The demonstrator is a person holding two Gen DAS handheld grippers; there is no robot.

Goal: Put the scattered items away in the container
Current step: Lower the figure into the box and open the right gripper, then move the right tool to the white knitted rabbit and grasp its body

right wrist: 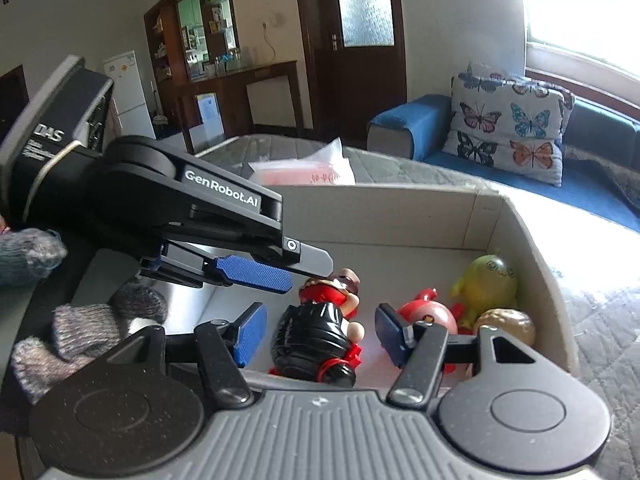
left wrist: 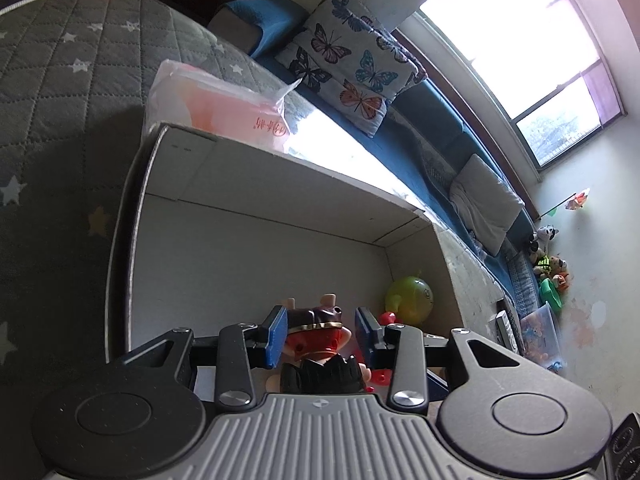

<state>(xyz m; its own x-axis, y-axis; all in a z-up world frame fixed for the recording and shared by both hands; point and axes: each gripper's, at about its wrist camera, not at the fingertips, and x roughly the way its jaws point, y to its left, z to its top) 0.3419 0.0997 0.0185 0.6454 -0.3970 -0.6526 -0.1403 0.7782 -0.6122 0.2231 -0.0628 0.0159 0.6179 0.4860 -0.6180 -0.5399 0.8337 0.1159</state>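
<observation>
A cardboard box (left wrist: pixel 248 168) stands on the quilted bed; it also shows in the right wrist view (right wrist: pixel 532 240). A red and black toy figure (left wrist: pixel 320 340) lies inside it, also in the right wrist view (right wrist: pixel 320 328). My left gripper (left wrist: pixel 322 332) is open with its blue pads on either side of the figure, apart from it. It shows from the side in the right wrist view (right wrist: pixel 276 276), just above the figure. My right gripper (right wrist: pixel 320 332) is open over the box, jaws wide around the figure without touching. A green toy (right wrist: pixel 490 282), a red toy (right wrist: pixel 430 314) and a tan toy (right wrist: pixel 506 326) lie in the box.
A pink plastic packet (left wrist: pixel 216 100) lies on the bed behind the box. A butterfly pillow (left wrist: pixel 348 64) and blue sofa (right wrist: pixel 420 124) stand beyond. A gloved hand (right wrist: pixel 80 324) holds the left gripper. Soft toys (left wrist: pixel 548 264) sit by the wall.
</observation>
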